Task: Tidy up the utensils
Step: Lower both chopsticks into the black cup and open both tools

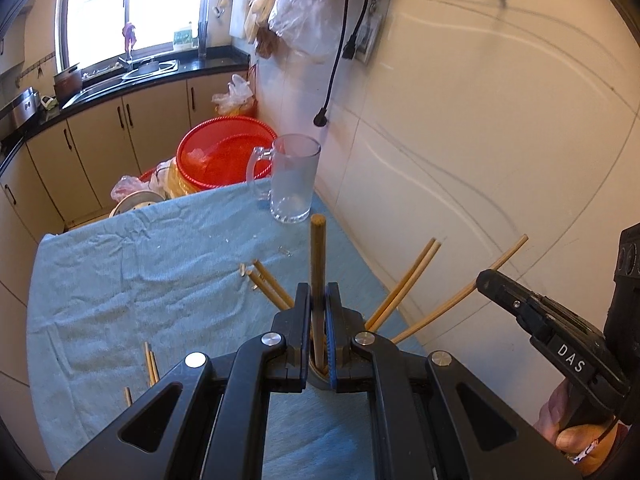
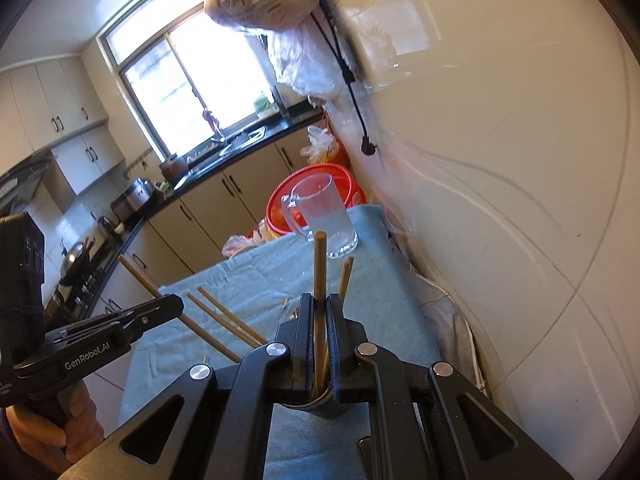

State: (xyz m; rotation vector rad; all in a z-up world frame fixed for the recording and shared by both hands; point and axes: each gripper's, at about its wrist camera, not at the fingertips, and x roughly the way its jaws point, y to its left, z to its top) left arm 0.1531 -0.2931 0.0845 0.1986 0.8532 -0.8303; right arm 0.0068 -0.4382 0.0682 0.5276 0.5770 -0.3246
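Left wrist view: my left gripper (image 1: 318, 300) and right gripper (image 2: 319, 312) each clamp one chopstick (image 1: 318, 264); I lower both tip-first, steadily, into the holder (image 2: 320, 402).

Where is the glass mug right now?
The glass mug stands upright at the far end of the blue cloth, near the wall, in front of the red basin; both wrist views show it.

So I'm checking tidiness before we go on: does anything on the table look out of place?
Yes. Chopsticks lie scattered at odd angles over the rumpled blue cloth, with small pale crumbs among them. The glass mug stands upright and empty.
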